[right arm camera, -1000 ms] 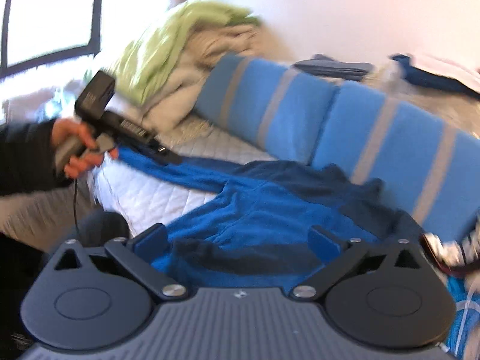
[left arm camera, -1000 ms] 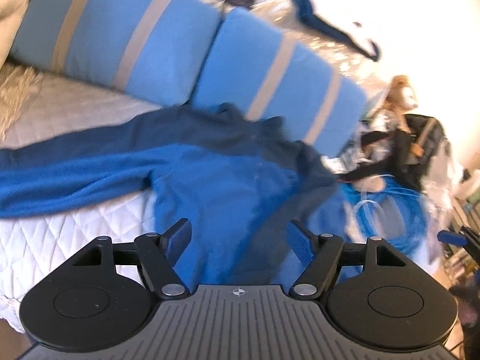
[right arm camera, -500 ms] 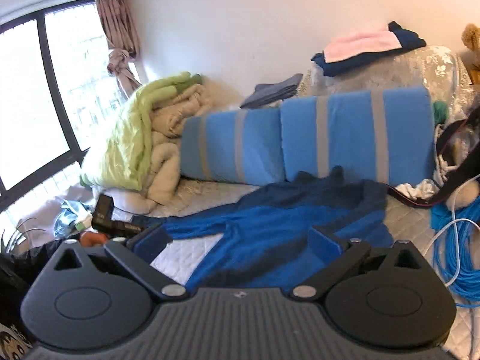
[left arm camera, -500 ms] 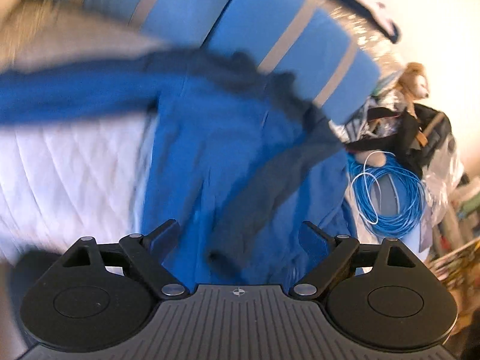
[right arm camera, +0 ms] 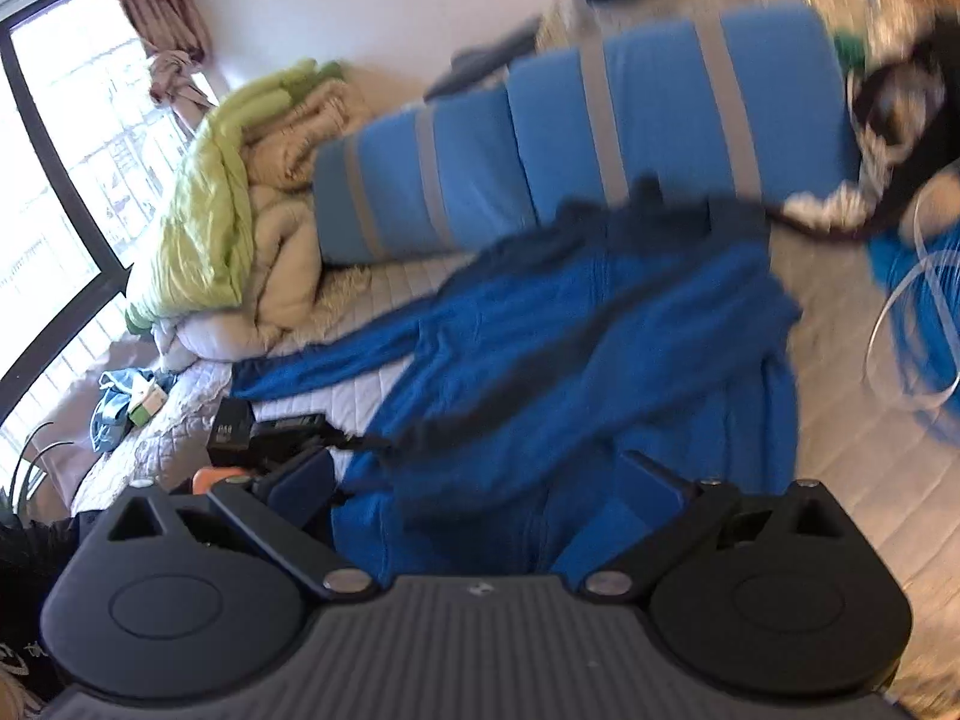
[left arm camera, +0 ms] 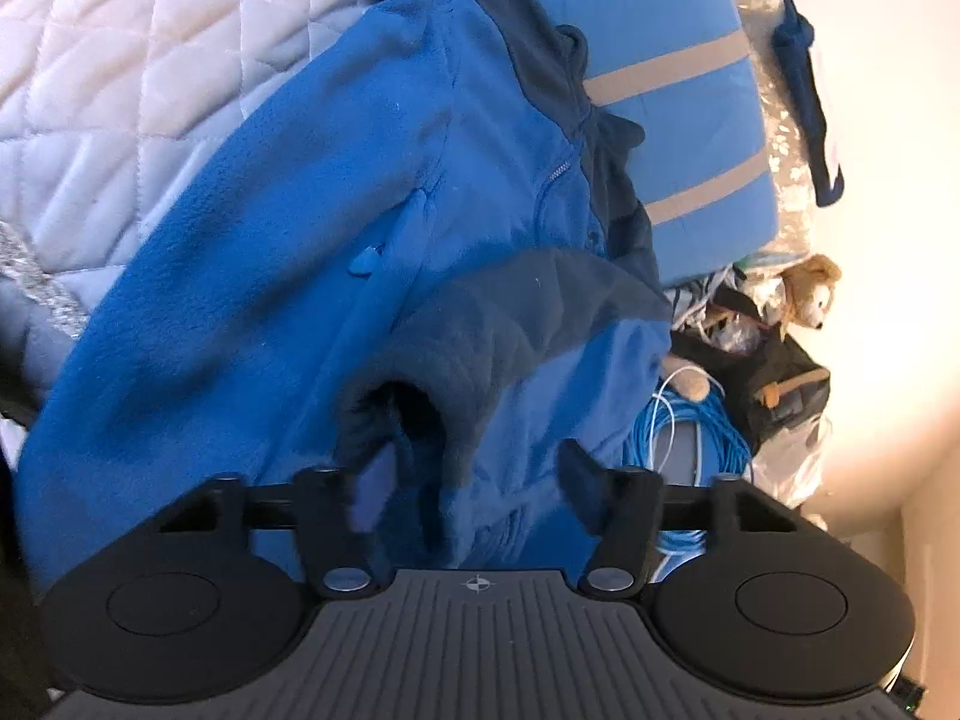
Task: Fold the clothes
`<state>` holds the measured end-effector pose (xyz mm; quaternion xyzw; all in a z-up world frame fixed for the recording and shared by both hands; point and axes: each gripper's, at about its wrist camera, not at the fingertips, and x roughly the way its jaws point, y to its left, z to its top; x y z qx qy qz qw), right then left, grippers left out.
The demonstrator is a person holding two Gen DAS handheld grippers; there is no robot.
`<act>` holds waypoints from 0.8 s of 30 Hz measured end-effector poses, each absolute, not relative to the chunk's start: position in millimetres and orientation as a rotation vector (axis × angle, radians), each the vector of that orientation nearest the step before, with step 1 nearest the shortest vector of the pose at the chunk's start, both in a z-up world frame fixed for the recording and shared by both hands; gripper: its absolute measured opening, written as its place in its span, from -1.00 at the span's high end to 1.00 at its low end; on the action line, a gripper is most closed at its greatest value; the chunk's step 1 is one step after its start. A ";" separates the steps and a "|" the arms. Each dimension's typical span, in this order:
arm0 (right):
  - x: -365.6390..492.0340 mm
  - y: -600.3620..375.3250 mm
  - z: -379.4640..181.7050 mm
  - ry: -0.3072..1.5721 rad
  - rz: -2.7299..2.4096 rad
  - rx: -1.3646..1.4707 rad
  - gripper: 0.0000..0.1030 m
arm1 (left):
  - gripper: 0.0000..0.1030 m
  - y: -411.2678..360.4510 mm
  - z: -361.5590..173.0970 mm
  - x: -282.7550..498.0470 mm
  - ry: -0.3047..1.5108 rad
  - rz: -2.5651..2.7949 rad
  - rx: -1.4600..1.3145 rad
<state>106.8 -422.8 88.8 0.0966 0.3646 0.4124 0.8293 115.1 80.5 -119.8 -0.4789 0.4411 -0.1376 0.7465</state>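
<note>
Left gripper [left arm camera: 474,480] closing, tilted down, astride fleece cuff [left arm camera: 414,402]

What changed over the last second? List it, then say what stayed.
The left tongs dropped close over the blue fleece jacket, rolled, and have just been closing around its dark cuff; whether they pinch it is unclear. The right tongs swung and rolled, open and empty. The jacket stays spread on the quilted bed before the striped pillows.

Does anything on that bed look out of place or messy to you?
Yes. The blue fleece jacket lies crumpled, one dark-cuffed sleeve flopped across its front. A coil of blue cable lies beside it at the bed's edge, odd among bedding.
</note>
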 end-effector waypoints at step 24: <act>111.0 -388.0 36.6 0.900 0.920 0.254 -1.00 | 0.20 59.4 -111.3 108.8 1.103 -0.221 -0.830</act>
